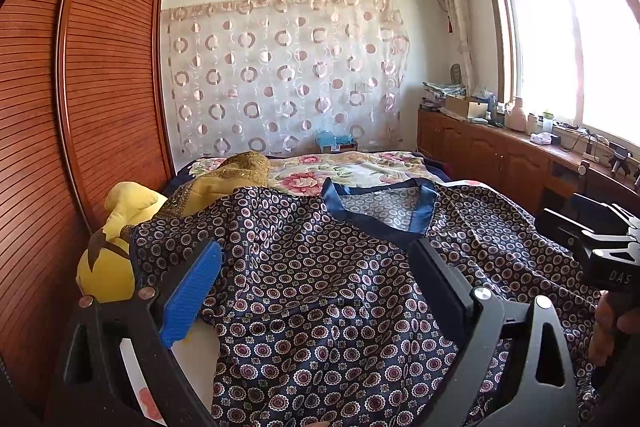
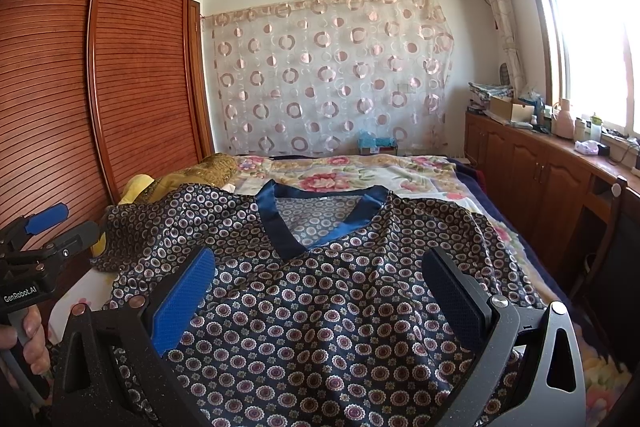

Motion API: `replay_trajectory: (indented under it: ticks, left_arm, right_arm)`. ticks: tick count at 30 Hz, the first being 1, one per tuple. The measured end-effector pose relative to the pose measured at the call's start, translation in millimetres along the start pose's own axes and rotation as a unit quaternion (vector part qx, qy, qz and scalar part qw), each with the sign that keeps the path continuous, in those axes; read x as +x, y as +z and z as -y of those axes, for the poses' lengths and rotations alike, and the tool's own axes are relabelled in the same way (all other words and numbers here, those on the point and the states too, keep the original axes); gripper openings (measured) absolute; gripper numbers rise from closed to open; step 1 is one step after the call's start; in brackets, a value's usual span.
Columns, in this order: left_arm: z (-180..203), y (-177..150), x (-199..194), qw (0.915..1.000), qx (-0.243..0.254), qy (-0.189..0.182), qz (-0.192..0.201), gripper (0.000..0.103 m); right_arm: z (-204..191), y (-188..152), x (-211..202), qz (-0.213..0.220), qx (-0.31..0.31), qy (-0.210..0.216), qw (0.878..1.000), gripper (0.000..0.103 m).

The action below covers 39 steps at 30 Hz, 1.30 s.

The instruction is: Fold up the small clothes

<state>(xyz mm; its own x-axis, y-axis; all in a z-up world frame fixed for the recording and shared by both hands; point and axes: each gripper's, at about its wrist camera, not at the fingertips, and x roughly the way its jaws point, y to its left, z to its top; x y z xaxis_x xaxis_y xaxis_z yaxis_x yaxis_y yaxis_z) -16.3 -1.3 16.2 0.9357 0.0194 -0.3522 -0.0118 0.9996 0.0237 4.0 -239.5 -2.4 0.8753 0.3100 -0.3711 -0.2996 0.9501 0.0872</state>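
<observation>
Navy satin V-neck top with a small circular flower print [image 2: 320,307] is lying spread, front up, on the bed with the floral pink-and-cream bedspread [image 2: 360,171]. Its long axis is running from the near edge of the bed toward the far wall, with the blue-trimmed V neckline [image 2: 316,215] pointing away from both cameras and its tip aiming back toward them. One sleeve is draping off to the left over the yellow plush toy [image 1: 108,267] and the mustard embroidered cushion [image 1: 232,175], which are sitting just beside the slatted reddish wooden wardrobe [image 1: 80,107].

The left gripper [image 1: 316,267] is hovering over the left half of the top, its jaws standing wide apart with nothing between them. The right gripper [image 2: 320,275] is hanging above the chest area, just below the neckline, jaws likewise spread wide and gripping nothing.
</observation>
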Motion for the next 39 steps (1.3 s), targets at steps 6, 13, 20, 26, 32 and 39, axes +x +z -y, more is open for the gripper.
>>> replay_trajectory:
  ticks: [6, 13, 20, 26, 32, 39]
  left_arm:
    - [0, -3, 1, 1.0, -0.002, 0.0, -0.003, 0.095]
    - [-5, -7, 5, 0.9999, -0.007, -0.004, -0.012, 0.095]
    - [-21, -18, 15, 0.999, -0.015, -0.006, -0.041, 0.095]
    - [-44, -27, 22, 0.9978, -0.031, -0.004, -0.059, 0.095]
    - [-70, -39, 30, 0.9962, -0.03, -0.001, -0.081, 0.095]
    - [-106, -49, 39, 0.9939, -0.04, 0.006, -0.103, 0.094]
  right_arm:
    - [-1, -1, 1, 0.0, 0.0, 0.001, 1.0, 0.103]
    - [-3, -3, 3, -0.002, 0.0, 0.007, 1.0, 0.103]
    - [1, -6, 14, -0.015, 0.006, 0.029, 0.999, 0.103]
    - [2, -5, 22, -0.026, 0.003, 0.033, 0.999, 0.103]
    - [-9, -3, 29, -0.04, -0.01, 0.035, 0.999, 0.103]
    - [-26, -3, 48, -0.061, -0.033, 0.048, 0.996, 0.103]
